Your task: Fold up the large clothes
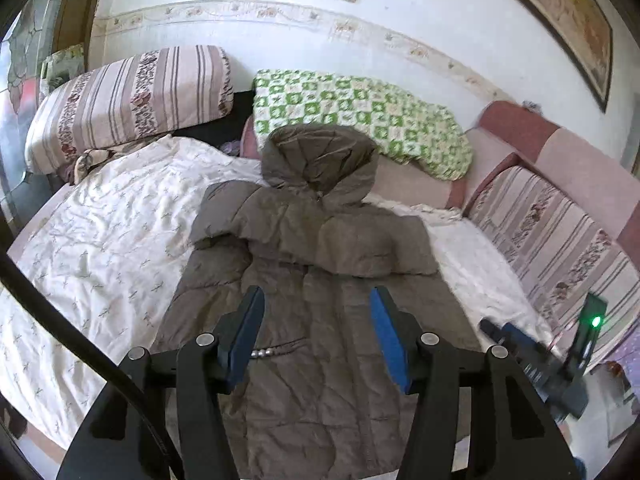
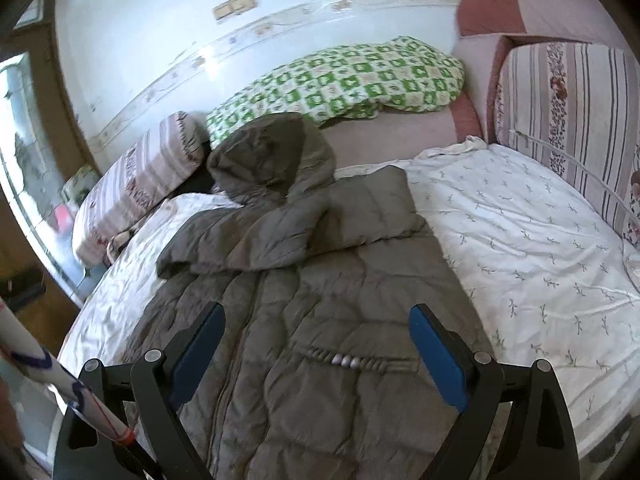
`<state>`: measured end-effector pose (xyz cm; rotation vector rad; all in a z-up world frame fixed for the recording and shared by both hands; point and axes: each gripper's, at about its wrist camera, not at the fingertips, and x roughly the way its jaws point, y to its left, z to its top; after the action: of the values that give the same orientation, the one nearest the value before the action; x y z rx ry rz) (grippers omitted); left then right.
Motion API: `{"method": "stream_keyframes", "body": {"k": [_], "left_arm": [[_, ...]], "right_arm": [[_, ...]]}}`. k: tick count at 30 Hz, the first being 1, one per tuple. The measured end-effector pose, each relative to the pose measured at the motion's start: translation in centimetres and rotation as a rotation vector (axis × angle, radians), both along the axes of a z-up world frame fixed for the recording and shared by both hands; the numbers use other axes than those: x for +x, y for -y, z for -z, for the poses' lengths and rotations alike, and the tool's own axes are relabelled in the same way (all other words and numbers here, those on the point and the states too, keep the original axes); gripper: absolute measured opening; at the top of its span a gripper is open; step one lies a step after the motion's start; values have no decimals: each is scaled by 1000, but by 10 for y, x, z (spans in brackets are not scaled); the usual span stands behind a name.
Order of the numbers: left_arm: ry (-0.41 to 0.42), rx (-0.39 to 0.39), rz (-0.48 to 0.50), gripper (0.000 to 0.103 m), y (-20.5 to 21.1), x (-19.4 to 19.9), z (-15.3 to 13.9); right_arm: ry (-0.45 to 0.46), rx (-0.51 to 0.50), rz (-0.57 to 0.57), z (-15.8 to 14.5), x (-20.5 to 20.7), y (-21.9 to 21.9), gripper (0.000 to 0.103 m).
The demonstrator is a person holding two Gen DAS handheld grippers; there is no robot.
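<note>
Your left gripper (image 1: 316,336) and right gripper (image 2: 316,356) both hang spread and empty above the brown coat (image 1: 312,280), lying mid-bed (image 1: 100,240), long axis running away toward the hood, sleeves folded in

Both cams sat on the grippers, looking forward and down along their blue fingers (image 1: 256,320) at the bed (image 1: 100,240). The left wrist one faced the brown coat (image 1: 320,280) pretty square, the right wrist view came in more tilted. Both hung close above the coat's lower half and shared the coat, green quilt (image 2: 360,76) and wall (image 2: 140,40).
</note>
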<state>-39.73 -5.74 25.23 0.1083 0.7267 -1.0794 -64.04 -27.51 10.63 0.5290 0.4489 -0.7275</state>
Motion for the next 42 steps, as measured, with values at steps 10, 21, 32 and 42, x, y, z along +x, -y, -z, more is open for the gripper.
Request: {"method": "stream_keyframes", "body": {"k": [10,21,32,42], "left_arm": [[16,-6,-16,68,7,14,12],[-118,91,-219,69,51,129,76],[-54,109,-253,69,89,200,127],[-196,106,-342,69,84,250,152]], "right_arm": [[-5,60,-76,14,19,-19,96],[104,294,-73,14,50,45,96],[36,416,88,48,139,139,93],[32,511,94,83,173,167,24]]}}
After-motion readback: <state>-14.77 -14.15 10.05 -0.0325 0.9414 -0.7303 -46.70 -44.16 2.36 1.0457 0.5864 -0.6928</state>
